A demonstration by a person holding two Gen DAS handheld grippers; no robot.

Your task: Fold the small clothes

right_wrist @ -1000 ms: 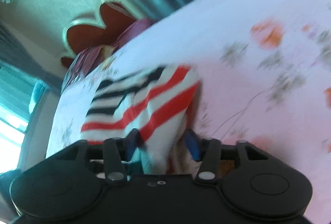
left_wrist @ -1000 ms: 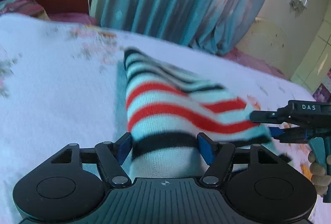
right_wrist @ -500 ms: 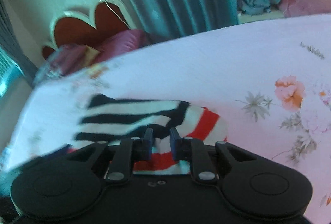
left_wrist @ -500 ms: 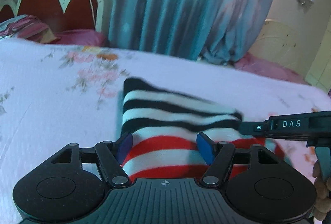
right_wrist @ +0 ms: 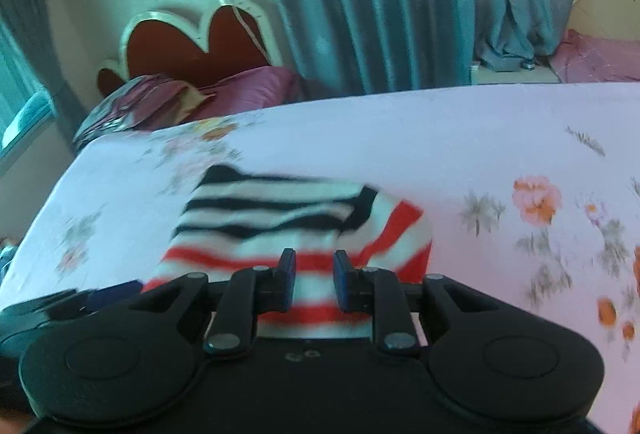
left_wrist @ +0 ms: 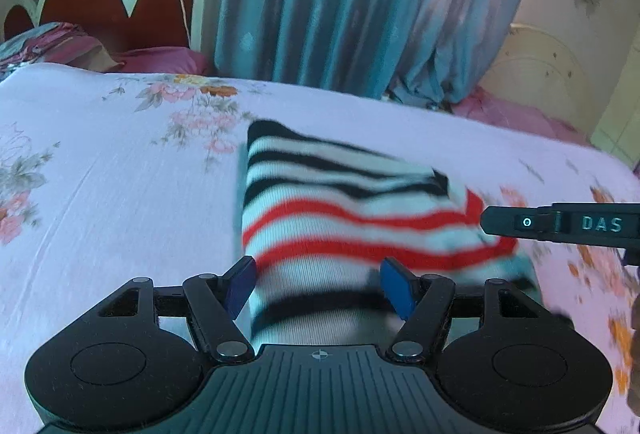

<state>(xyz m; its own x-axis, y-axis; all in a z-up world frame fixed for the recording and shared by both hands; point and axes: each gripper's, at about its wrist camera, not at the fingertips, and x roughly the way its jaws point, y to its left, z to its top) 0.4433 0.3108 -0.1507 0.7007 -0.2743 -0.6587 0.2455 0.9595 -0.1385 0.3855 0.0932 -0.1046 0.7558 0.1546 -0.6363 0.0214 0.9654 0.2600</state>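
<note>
A small garment (left_wrist: 344, 209) striped white, black and red lies folded on the floral bed sheet (left_wrist: 100, 193). My left gripper (left_wrist: 320, 286) is open, its blue pads either side of the garment's near edge. My right gripper (right_wrist: 314, 280) has its pads partly apart over the red stripes of the garment (right_wrist: 288, 218), not clamped on it. In the left wrist view the right gripper (left_wrist: 560, 224) reaches in from the right at the garment's right end.
A scalloped red headboard (left_wrist: 108, 9) and purple pillows (right_wrist: 192, 97) stand at the far end of the bed. Blue curtains (left_wrist: 360, 1) hang behind. The sheet stretches wide to the left and right of the garment.
The garment's top layer was carried over and laid down, so black stripes now lie on top at the far end. The right gripper's pads have opened a little. Both grippers drew back slightly.
</note>
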